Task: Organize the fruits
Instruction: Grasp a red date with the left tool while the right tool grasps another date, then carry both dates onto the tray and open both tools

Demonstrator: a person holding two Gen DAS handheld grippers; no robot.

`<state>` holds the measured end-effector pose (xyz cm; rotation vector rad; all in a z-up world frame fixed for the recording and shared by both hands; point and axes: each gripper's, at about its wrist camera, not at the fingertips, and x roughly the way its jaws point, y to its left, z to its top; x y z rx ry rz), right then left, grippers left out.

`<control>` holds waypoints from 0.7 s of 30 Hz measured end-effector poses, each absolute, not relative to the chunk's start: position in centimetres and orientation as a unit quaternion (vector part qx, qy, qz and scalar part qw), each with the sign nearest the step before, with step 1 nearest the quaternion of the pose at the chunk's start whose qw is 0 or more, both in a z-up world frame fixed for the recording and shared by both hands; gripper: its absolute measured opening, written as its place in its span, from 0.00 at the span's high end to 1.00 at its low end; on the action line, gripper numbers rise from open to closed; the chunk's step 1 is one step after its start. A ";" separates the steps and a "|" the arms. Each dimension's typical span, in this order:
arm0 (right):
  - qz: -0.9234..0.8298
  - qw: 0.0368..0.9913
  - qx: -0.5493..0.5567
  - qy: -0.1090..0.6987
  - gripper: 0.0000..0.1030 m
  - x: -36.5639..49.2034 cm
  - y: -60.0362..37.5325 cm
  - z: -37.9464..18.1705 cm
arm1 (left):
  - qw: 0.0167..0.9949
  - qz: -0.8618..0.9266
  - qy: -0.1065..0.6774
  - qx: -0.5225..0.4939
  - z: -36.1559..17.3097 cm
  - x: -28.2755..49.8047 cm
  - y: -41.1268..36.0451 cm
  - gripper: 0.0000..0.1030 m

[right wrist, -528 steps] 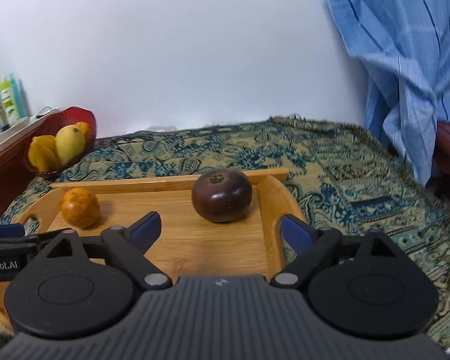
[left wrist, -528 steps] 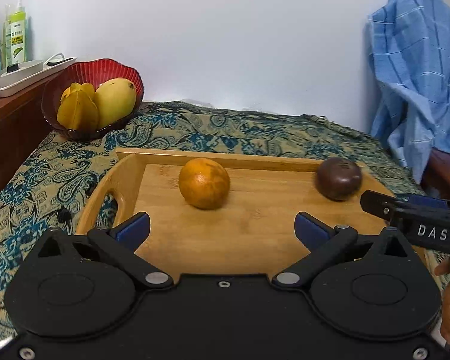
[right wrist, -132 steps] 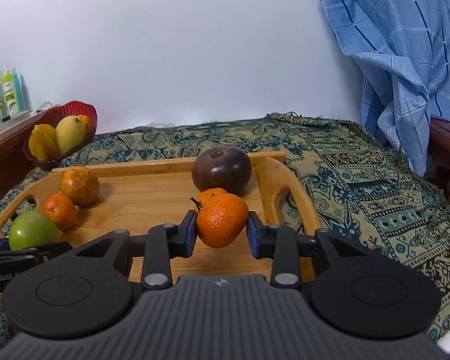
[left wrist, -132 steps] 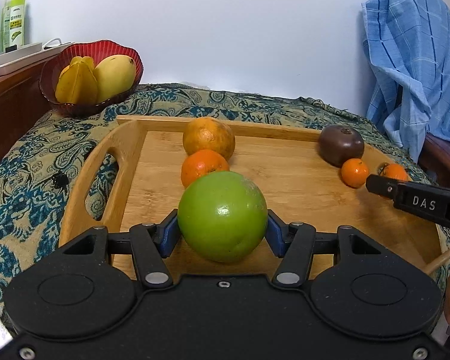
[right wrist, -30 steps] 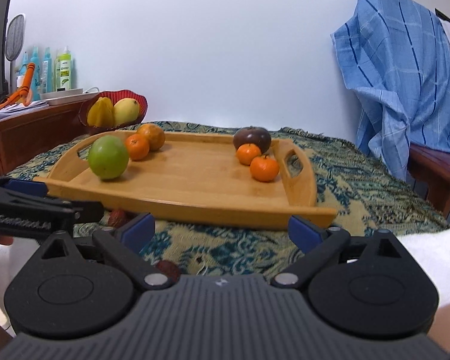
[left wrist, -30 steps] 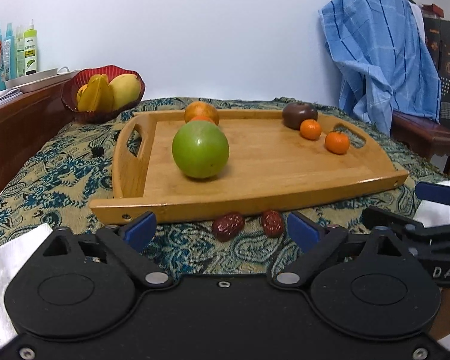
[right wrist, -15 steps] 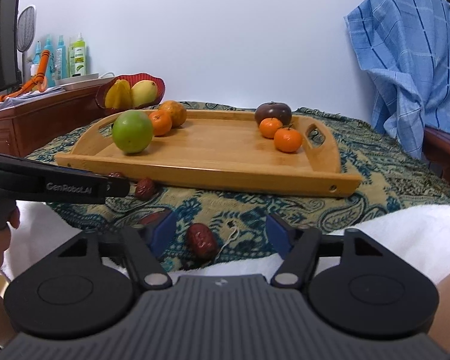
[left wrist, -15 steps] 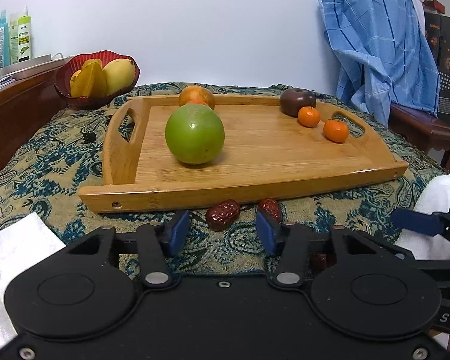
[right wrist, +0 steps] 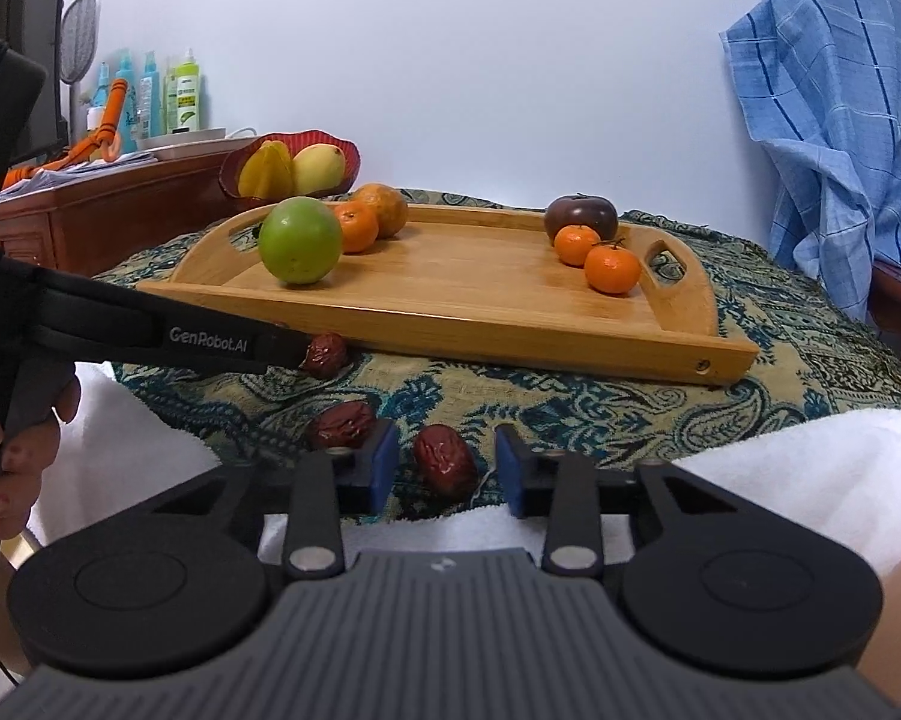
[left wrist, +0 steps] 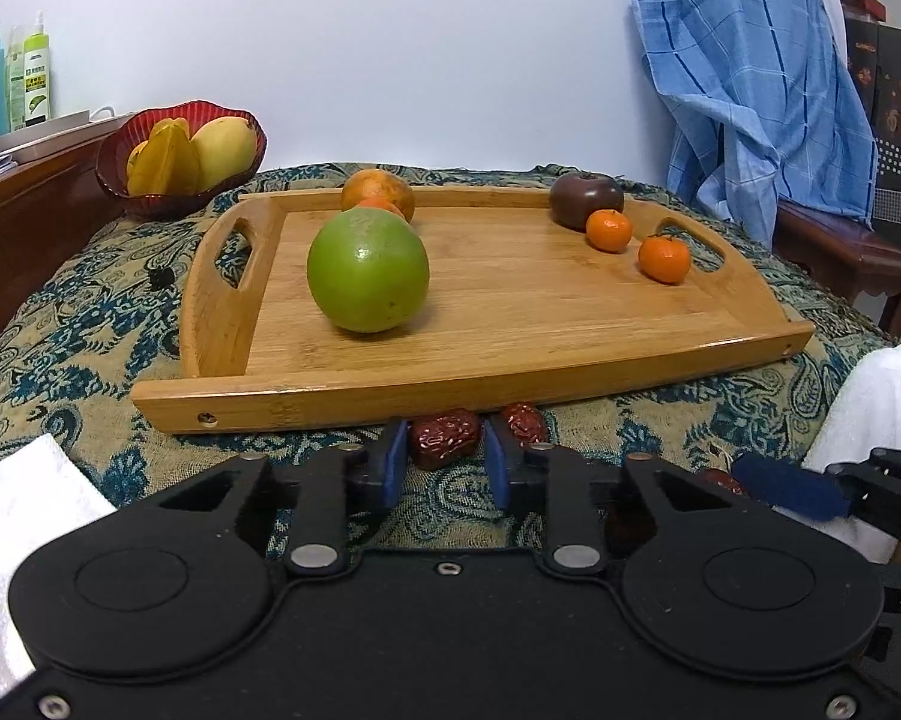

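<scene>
A wrinkled red date (left wrist: 444,441) lies on the patterned cloth just before the wooden tray (left wrist: 450,384). My left gripper (left wrist: 443,459) is closing and its blue pads press on that date's two sides. A second date (left wrist: 525,417) lies just to its right. In the right wrist view another date (right wrist: 444,459) sits between the closing pads of my right gripper (right wrist: 447,471), with a small gap on each side. One more date (right wrist: 339,423) lies left of its left finger. The left gripper (right wrist: 300,351) reaches in from the left with its date (right wrist: 327,354) at its tip.
The tray holds a green fruit (left wrist: 366,276), a large orange (left wrist: 378,192), a dark purple fruit (left wrist: 585,198) and two small mandarins (left wrist: 663,258). A red bowl (left wrist: 180,150) of yellow fruit stands at the back left. White towels (right wrist: 780,450) border the cloth's near edge.
Both grippers' jaws have closed in from wide open around a date each, and both have edged slightly forward and lower toward the cloth. The tray's fruit has not moved.
</scene>
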<state>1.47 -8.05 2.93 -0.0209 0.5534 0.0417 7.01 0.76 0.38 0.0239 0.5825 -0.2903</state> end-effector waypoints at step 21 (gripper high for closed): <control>-0.002 0.977 0.011 0.214 0.75 3.1 -10.2 5.8 | 0.961 -0.168 0.218 0.038 3.8 5.9 -1.1 0.75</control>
